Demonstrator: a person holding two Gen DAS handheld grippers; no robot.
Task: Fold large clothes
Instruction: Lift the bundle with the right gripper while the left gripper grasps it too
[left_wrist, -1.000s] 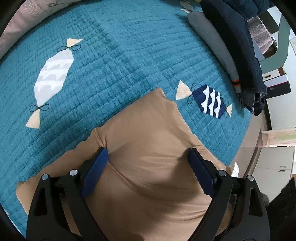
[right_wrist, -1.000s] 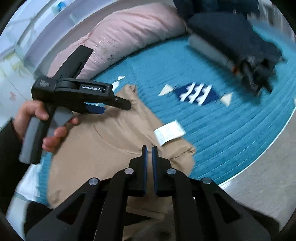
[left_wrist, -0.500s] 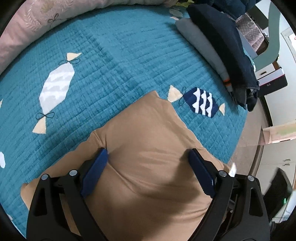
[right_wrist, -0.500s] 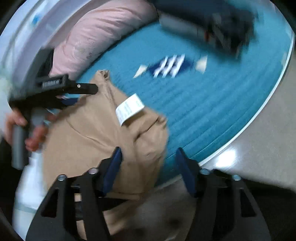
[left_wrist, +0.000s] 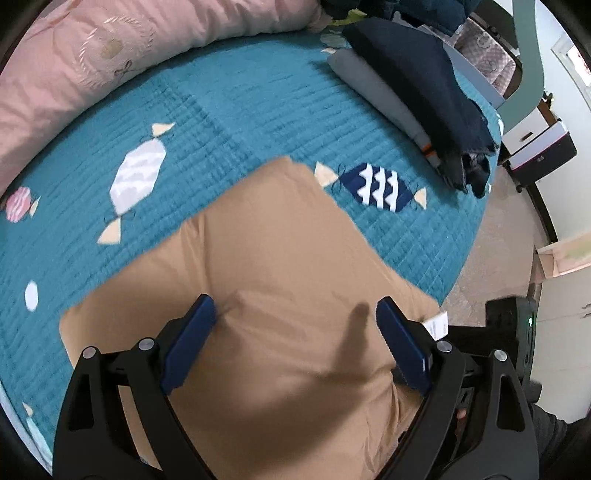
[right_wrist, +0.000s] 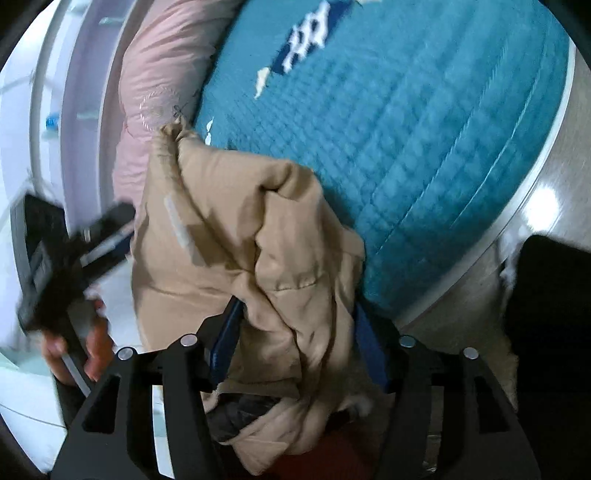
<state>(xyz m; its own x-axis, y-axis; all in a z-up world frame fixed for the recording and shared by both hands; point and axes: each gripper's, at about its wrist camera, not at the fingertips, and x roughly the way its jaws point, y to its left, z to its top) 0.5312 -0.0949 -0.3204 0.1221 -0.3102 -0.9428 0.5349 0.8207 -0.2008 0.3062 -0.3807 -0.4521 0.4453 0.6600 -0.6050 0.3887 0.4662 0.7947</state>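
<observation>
Spread across the bed, a teal quilted blanket (left_wrist: 280, 96) with candy-shaped patches; along its far edge a pink pillow (left_wrist: 92, 62), and at its far right corner a stack of folded dark and grey clothes (left_wrist: 417, 99). On the near part of the blanket, reaching over its near edge, a tan padded garment (left_wrist: 280, 280), partly folded into a rough rectangle, with a white care label (left_wrist: 436, 326) showing at its right side. Likely step in hand: gathering the loose right portion hanging off the blanket's near edge and bringing it onto the flat part. Best done by taking a full, deep bite of the bunched padding, lifting it clear of the bed edge before carrying it across, laying the fold edge square with the part already flat, and pinning that flat part from above so the slippery shell does not slide. Left gripper (left_wrist: 295, 332) above the middle of the garment, pointing steeply down, fingers (left_wrist: 192, 347) wide apart and holding nothing; whether the tips graze the cloth cannot be told. Right gripper (right_wrist: 295, 343) at the garment's bunched right edge, jaws having just been opening, now roughly half apart with a thick wad of tan fabric between them; fingers (right_wrist: 225, 339) alongside the wad, firm pressing not evident through the blur. Left gripper also visible from the right wrist view, held in a hand (right_wrist: 79, 347) beside the garment.
</observation>
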